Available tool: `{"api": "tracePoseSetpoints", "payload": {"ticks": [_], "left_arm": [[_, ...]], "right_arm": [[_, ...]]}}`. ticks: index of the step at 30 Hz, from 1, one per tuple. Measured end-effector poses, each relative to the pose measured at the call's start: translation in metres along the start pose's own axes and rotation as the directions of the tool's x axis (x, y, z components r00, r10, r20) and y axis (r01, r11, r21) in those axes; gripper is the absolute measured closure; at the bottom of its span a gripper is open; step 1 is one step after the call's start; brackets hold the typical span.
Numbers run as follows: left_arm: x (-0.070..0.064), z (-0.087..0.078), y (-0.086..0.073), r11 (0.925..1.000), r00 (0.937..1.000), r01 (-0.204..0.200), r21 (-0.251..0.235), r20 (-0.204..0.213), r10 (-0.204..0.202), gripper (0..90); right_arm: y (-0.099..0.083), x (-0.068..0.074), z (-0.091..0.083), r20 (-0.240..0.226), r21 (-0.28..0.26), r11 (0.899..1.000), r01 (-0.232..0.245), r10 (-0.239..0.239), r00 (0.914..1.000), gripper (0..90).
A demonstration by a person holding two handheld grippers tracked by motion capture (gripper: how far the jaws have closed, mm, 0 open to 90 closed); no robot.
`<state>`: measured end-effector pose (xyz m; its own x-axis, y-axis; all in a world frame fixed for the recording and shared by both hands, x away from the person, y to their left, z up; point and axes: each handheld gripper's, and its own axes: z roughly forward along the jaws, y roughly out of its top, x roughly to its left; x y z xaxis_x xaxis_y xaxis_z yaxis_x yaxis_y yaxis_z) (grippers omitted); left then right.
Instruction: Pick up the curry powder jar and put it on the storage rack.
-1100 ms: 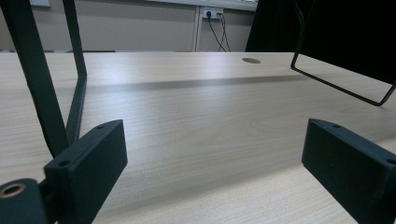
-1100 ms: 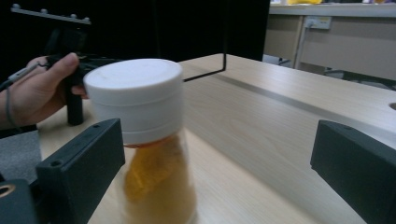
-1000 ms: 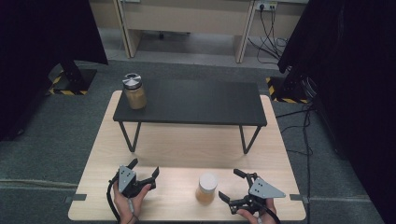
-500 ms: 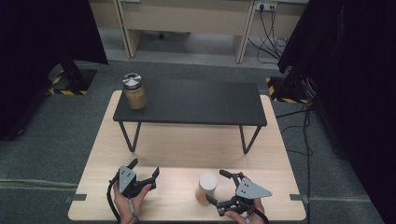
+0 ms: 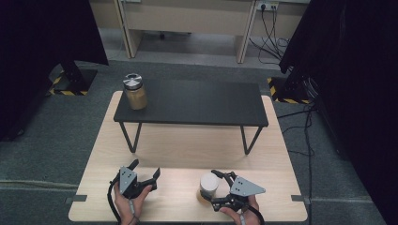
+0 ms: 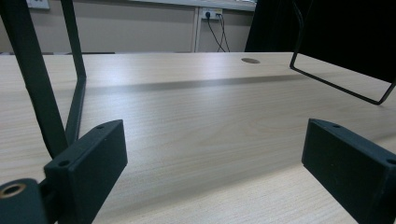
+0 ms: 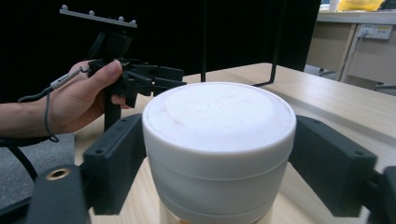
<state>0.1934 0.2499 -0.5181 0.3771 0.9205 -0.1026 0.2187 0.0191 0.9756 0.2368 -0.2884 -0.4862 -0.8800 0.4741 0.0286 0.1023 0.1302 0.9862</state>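
R gripper (image 5: 217, 188): jaws set either side of the white-lidded jar (image 7: 218, 149), lid flanked close by both pads, firm contact can't be confirmed; jar base cut off in the right gripper view. L gripper (image 5: 145, 172): jaws spread, nothing between, bare wooden table (image 6: 196, 116) ahead. Black bench (image 5: 197, 104) stood beyond both, room left underneath. Second jar (image 5: 134, 91) seen far off on bench corner.

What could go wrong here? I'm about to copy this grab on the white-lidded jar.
The right claw straddles the white lid, not the jar body below: lifting might pull on the lid alone or slip. In the right gripper view, one jaw seems to touch while the other shows a gap, so closing could nudge the jar sideways on the wooden table.
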Motion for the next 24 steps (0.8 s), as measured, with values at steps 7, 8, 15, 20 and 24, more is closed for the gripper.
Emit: {"api": "tracePoseSetpoints", "payload": {"ticks": [7, 8, 15, 20, 24], "left_arm": [[-0.0008, 0.0, 0.0, 1.0, 1.0, -0.006, 0.0, -0.001, 0.006, 5.9], [-0.0008, 0.0001, 0.0, 1.0, 1.0, -0.006, 0.0, -0.001, 0.006, 5.9], [-0.0006, 0.0003, 0.0, 1.0, 1.0, -0.006, 0.0, 0.001, 0.006, 5.9], [-0.0004, 0.0004, 0.0001, 1.0, 1.0, -0.004, 0.0, 0.001, 0.004, 5.9], [-0.0006, 0.0001, -0.0003, 1.0, 1.0, -0.006, -0.002, 0.001, 0.006, 5.9]], "right_arm": [[-0.0028, -0.0027, 0.002, -0.018, -0.013, 1.0, 0.018, -0.018, 0.9997, 33.7], [-0.0033, -0.002, 0.002, -0.015, -0.015, 1.0, 0.018, -0.018, 0.9997, 33.7], [-0.0049, -0.0023, 0.0021, -0.016, -0.021, 1.0, 0.022, -0.022, 0.9996, 34.0], [-0.0034, -0.0002, 0.0021, -0.008, -0.016, 1.0, 0.019, -0.019, 0.9998, 34.1], [-0.0005, 0.0031, 0.002, 0.007, -0.006, 1.0, 0.012, -0.012, 0.9999, 34.1]]}}
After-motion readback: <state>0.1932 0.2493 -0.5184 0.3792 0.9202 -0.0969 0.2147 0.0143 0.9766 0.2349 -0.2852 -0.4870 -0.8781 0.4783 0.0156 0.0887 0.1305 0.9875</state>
